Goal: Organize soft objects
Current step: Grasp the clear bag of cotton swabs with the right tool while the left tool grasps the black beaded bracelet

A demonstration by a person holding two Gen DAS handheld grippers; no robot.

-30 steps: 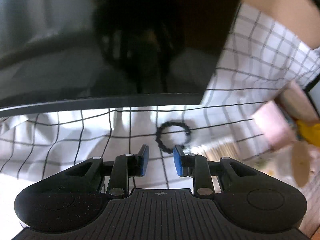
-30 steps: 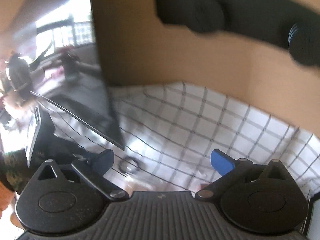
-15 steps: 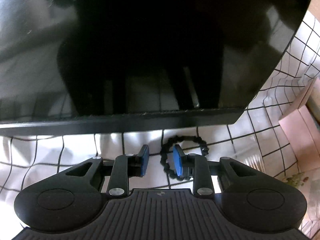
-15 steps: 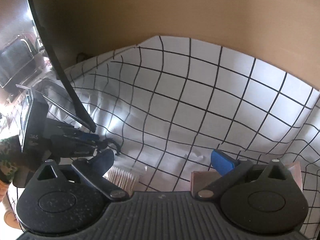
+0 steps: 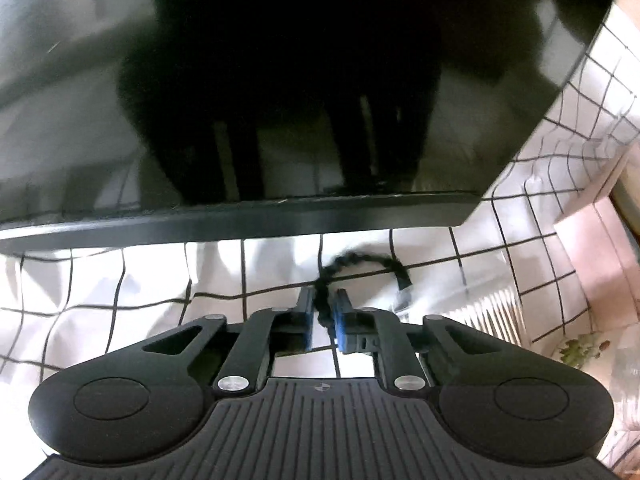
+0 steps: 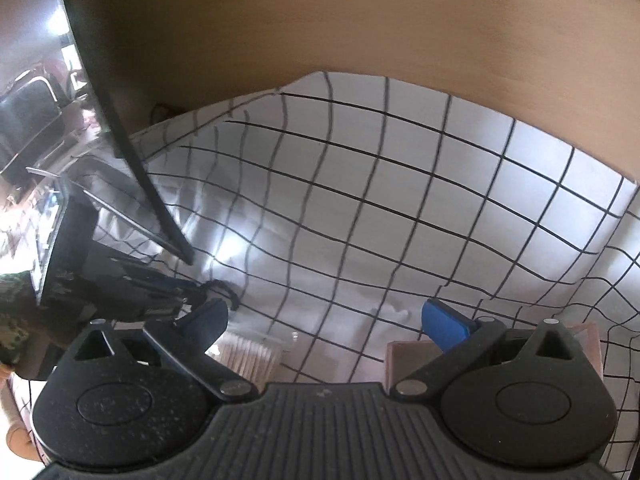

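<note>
A black braided hair tie (image 5: 352, 264) lies on the white grid-patterned cloth (image 5: 120, 304) just in front of a dark monitor. My left gripper (image 5: 323, 309) is shut on the near part of the hair tie, which stretches away from the pads and looks lifted and blurred. In the right wrist view the left gripper (image 6: 192, 300) shows at the left with the hair tie (image 6: 224, 292) at its tip. My right gripper (image 6: 324, 320) is open and empty above the cloth.
A large black monitor (image 5: 280, 100) stands close ahead of the left gripper. A clear box of cotton swabs (image 5: 492, 312) and a pink box (image 5: 592, 256) lie to the right. A brown wall (image 6: 360, 20) rises behind the cloth.
My left gripper moved forward onto the hair tie and closed on it; the ring, round before, now looks pulled out of shape. The right gripper drifted slightly and stays open.
</note>
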